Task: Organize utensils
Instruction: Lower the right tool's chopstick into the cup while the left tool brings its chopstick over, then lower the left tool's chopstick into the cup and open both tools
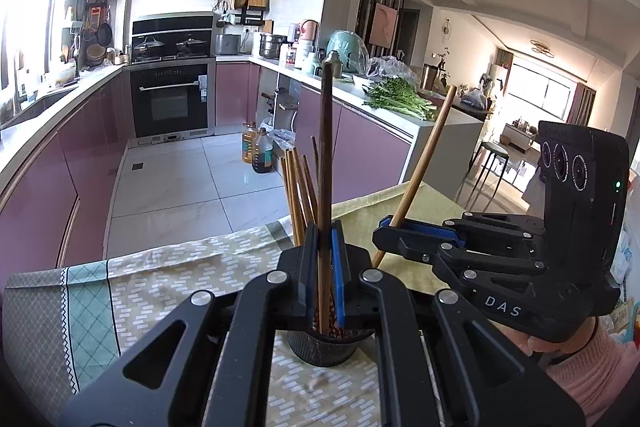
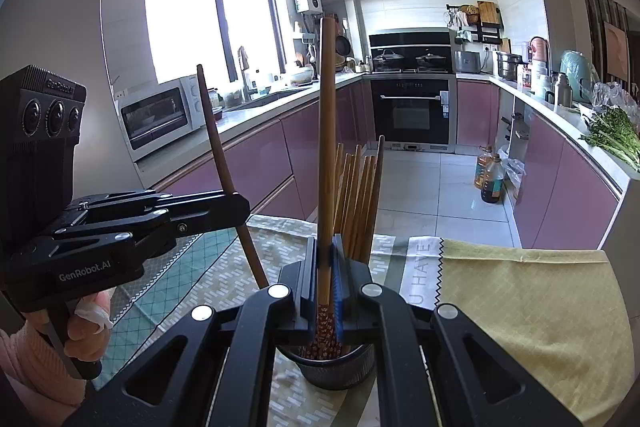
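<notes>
A pink-cabinet kitchen with a black oven [image 1: 170,99] and bright window lies beyond a bench [image 2: 520,291] draped in patterned green and mustard cloths. At the bench's near edge stands a dark mesh holder [image 1: 320,349], already carrying a fan of pale wooden chopsticks [image 1: 298,187] that lean toward its far side. The left gripper [image 1: 325,267] is clamped on a dark brown chopstick [image 1: 326,147], held nearly upright with its patterned lower end reaching down to the holder's mouth, apparently so it can slide in beside the others. To its right, the right gripper [image 1: 384,223] is closed around a lighter chopstick [image 1: 430,155], tilted so its top leans away to the right; in its own wrist view that stick [image 2: 327,147] reads as vertical, its flower-patterned tip poised over or just inside the holder [image 2: 334,367]. Whether either tip has touched bottom cannot be told. The two sticks appear to be brought in one per hand, each pinched low on its shaft, a hold that likely keeps the ends steerable into the narrow opening. A hand in a pink sleeve [image 1: 596,367] grips the right tool's handle. Greens [image 1: 400,99] lie on the far counter, well apart from the work.
</notes>
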Tool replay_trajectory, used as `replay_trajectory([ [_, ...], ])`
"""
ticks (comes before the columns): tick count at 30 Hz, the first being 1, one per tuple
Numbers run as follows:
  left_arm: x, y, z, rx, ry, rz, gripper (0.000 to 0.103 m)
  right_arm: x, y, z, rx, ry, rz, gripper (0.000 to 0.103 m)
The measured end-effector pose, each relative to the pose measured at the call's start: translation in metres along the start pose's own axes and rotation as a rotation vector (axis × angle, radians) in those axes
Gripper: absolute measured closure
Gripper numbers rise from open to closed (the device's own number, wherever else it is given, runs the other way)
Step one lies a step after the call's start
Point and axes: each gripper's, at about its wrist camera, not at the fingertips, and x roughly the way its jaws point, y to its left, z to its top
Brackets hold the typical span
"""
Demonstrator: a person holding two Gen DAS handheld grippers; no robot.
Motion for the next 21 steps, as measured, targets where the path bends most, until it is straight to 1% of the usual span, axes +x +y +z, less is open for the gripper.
replay_trajectory([
  [13,0.015,0.004,-0.006,0.005,0.053,0.001,0.096,0.012,0.002,-0.007,0.001,0.036,0.007,0.097],
  [21,0.019,0.007,-0.009,0.013,0.06,0.002,0.096,0.022,0.001,-0.009,0.003,0.061,0.008,0.097],
])
